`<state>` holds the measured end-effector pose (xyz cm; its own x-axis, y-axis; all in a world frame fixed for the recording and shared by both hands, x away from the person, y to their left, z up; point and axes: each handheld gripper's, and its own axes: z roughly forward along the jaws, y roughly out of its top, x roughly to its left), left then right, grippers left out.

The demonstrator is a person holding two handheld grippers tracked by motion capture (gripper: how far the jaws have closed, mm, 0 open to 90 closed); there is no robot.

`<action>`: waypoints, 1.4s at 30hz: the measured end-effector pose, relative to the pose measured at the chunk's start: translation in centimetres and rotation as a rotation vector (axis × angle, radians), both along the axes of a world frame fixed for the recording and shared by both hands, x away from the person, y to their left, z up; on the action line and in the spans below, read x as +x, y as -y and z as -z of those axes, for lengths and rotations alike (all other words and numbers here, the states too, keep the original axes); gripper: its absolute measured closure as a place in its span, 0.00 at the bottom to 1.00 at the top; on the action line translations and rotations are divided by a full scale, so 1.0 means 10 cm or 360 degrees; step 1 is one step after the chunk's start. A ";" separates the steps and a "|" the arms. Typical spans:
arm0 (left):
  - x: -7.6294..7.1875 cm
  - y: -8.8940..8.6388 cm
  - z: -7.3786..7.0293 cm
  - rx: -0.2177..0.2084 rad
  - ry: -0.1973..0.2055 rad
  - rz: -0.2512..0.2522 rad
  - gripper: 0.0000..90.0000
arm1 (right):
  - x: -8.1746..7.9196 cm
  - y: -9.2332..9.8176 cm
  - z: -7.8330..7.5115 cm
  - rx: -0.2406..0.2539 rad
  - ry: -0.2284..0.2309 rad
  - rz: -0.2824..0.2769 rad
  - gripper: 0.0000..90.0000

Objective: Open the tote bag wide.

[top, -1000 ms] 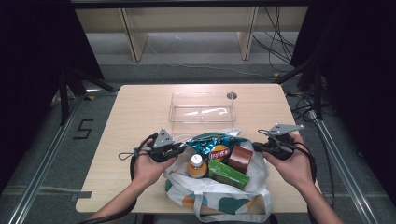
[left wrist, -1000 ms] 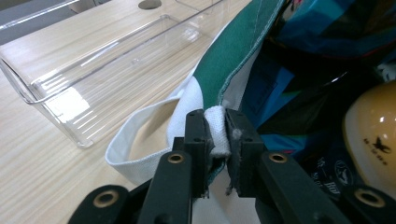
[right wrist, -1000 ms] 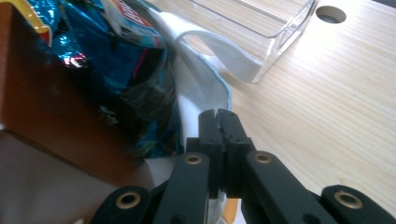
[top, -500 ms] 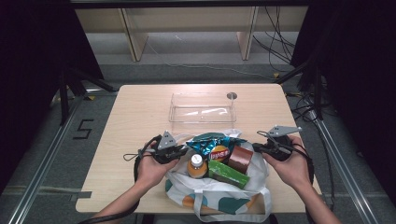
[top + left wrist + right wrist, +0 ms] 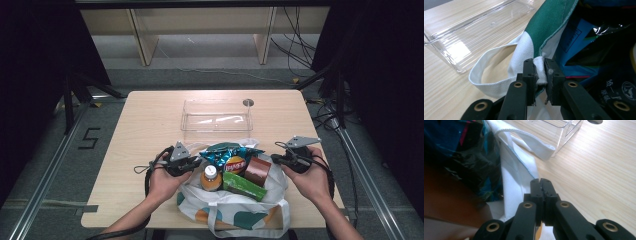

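White and green cloth of a tote bag (image 5: 235, 210) is lying at the lower middle of the high view, near the table's (image 5: 150, 125) front edge, its mouth showing a blue chip packet (image 5: 227, 155), an orange-capped bottle (image 5: 211, 177), a green box (image 5: 245, 185) and a brown pack (image 5: 257, 170). Just above it a clear plastic bin (image 5: 217, 116) is sitting mid-table. At lower left the left gripper (image 5: 192, 161) is pointing at the bag's left rim, and at lower right the right gripper (image 5: 276, 158) is meeting its right rim. In the left gripper view, the left gripper (image 5: 540, 72) is pinching a fold of the bag's white hem at centre frame, jaws nearly together, with the bag's strap (image 5: 486, 75) looping to the left and the bin at upper left. In the right gripper view, the right gripper (image 5: 540, 185) is standing at lower centre with jaws fully together beside the bag's white edge (image 5: 514, 180); whether cloth is caught between them I cannot tell.
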<state>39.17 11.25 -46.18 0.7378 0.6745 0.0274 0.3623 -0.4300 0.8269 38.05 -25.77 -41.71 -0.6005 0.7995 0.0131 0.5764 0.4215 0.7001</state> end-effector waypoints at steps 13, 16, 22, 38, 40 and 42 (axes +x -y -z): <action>0.00 0.01 0.02 0.0020 -0.0021 -0.0009 0.88 | 0.04 -0.02 0.10 -0.0028 0.0011 -0.0004 1.00; 0.00 0.02 0.03 0.0013 -0.0022 -0.0005 0.88 | 0.05 -0.02 0.12 -0.0024 0.0009 -0.0007 1.00; 0.00 0.02 0.03 0.0002 -0.0024 0.0003 0.88 | 0.06 -0.01 0.13 -0.0048 -0.0007 -0.0009 1.00; 0.00 0.02 0.05 0.0018 -0.0002 0.0012 0.88 | 0.07 -0.03 0.18 -0.0056 -0.0052 -0.0009 1.00; -0.01 0.03 0.05 -0.0006 -0.0017 0.0002 0.88 | 0.08 -0.02 0.19 -0.0056 -0.0034 -0.0014 1.00; -0.01 0.01 0.03 0.0019 -0.0001 0.0012 0.87 | 0.07 -0.02 0.18 -0.0033 -0.0053 -0.0005 1.00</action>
<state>39.11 11.16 -46.51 0.7428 0.6686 0.0350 0.3596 -0.4425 0.8215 38.72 -25.52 -43.55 -0.6024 0.7981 0.0164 0.5979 0.4375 0.6717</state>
